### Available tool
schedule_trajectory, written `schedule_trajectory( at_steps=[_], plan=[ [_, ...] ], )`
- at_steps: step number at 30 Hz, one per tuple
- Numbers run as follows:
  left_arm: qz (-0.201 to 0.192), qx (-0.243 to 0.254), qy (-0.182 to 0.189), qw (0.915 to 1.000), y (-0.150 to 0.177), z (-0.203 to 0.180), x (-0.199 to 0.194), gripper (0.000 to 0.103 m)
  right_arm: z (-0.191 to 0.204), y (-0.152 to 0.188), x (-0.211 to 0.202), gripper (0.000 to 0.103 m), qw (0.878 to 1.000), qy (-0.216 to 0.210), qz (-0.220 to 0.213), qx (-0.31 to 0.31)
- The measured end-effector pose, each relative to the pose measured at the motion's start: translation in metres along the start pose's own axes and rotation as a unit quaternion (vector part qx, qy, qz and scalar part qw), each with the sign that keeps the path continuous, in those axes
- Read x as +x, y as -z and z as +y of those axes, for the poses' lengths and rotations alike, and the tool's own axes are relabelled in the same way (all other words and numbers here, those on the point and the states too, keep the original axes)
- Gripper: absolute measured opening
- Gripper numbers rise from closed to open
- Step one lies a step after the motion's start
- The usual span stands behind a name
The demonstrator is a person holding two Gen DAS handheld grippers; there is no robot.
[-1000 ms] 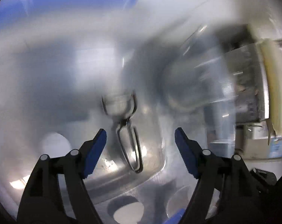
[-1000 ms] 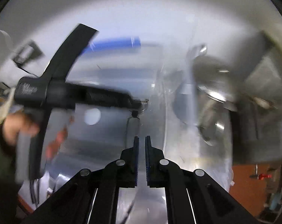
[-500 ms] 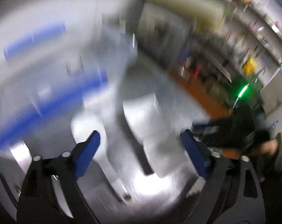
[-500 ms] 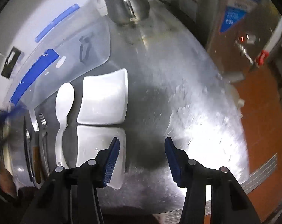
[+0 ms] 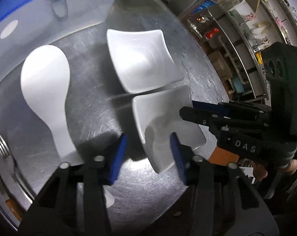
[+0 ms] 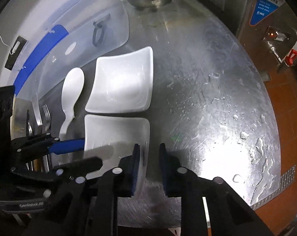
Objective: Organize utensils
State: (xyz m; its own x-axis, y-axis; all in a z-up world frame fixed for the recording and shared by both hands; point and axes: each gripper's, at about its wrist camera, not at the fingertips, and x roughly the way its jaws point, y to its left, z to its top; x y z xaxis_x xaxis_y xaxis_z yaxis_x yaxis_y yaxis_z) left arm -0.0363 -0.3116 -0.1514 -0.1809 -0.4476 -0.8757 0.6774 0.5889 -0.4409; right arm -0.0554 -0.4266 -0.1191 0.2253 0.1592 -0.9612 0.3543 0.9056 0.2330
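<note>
Both your grippers, left (image 5: 148,153) and right (image 6: 148,165), gape astride the glossy square near dish (image 6: 117,135); beside it the white spoon (image 6: 71,96) points bowl-away

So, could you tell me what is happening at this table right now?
A person holding a gripper in each hand is working at the nearer of two square white dishes on a metal table. The left gripper is open astride the dish's left rim, and the right gripper is open astride its right rim; neither has closed. The farther dish, a white rice paddle and a fork lie alongside, untouched. A clear plastic lid sits behind them.
</note>
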Motion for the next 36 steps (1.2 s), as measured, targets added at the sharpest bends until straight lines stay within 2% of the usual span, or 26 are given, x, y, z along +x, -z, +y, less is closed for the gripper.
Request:
schedule_trajectory(
  at_steps=[2, 4, 6, 8, 11, 13, 16, 19, 22, 25, 26, 28, 30, 33, 36],
  plan=[
    [0.007, -0.007, 0.002, 0.9999, -0.003, 0.001, 0.007, 0.02, 0.0, 0.001, 0.005, 0.017, 1.0, -0.005, 0.008, 0.0],
    [0.016, -0.016, -0.002, 0.9997, -0.004, 0.003, 0.02, 0.011, 0.003, 0.003, 0.01, 0.011, 1.0, -0.02, 0.013, 0.002],
    [0.018, -0.026, 0.001, 0.9995, -0.006, 0.005, 0.023, 0.011, 0.005, 0.004, 0.011, 0.01, 1.0, -0.02, 0.012, 0.005],
    [0.007, -0.023, -0.014, 0.9996, -0.007, 0.004, 0.019, 0.008, 0.004, 0.005, 0.008, 0.008, 0.999, -0.032, 0.011, 0.015],
    [-0.031, 0.0, -0.033, 0.999, -0.007, -0.004, -0.003, 0.008, 0.008, 0.006, -0.013, 0.007, 0.999, -0.046, -0.01, 0.016],
    [-0.065, 0.016, -0.035, 0.9971, -0.009, -0.013, -0.03, 0.008, 0.02, 0.001, -0.039, 0.007, 0.998, -0.042, -0.041, -0.001],
    [-0.132, 0.037, -0.05, 0.9894, -0.018, -0.022, -0.08, 0.008, 0.04, -0.016, -0.076, 0.006, 0.994, -0.047, -0.093, -0.027],
    [-0.195, 0.04, -0.066, 0.9778, -0.038, -0.016, -0.137, 0.008, 0.082, -0.055, -0.115, 0.007, 0.983, -0.034, -0.152, -0.095],
    [-0.227, 0.02, -0.084, 0.9701, -0.075, 0.009, -0.182, 0.008, 0.129, -0.109, -0.13, 0.007, 0.972, -0.026, -0.172, -0.158],
    [-0.204, -0.029, -0.1, 0.9734, -0.124, 0.066, -0.203, 0.008, 0.169, -0.18, -0.103, 0.007, 0.976, -0.032, -0.123, -0.179],
    [-0.19, -0.044, -0.102, 0.9755, -0.128, 0.09, -0.209, 0.008, 0.182, -0.208, -0.081, 0.007, 0.979, -0.032, -0.091, -0.179],
    [-0.163, -0.087, -0.112, 0.9764, -0.156, 0.136, -0.199, 0.008, 0.196, -0.241, -0.046, 0.008, 0.984, -0.03, -0.046, -0.172],
    [-0.124, -0.112, -0.118, 0.9789, -0.175, 0.168, -0.177, 0.008, 0.208, -0.272, -0.002, 0.008, 0.986, -0.01, -0.001, -0.164],
    [-0.073, -0.145, -0.111, 0.9806, -0.195, 0.21, -0.14, 0.008, 0.217, -0.298, 0.049, 0.008, 0.986, 0.019, 0.042, -0.163],
    [-0.047, -0.174, -0.095, 0.979, -0.209, 0.241, -0.113, 0.008, 0.216, -0.318, 0.089, 0.008, 0.985, 0.032, 0.069, -0.155]
  ],
)
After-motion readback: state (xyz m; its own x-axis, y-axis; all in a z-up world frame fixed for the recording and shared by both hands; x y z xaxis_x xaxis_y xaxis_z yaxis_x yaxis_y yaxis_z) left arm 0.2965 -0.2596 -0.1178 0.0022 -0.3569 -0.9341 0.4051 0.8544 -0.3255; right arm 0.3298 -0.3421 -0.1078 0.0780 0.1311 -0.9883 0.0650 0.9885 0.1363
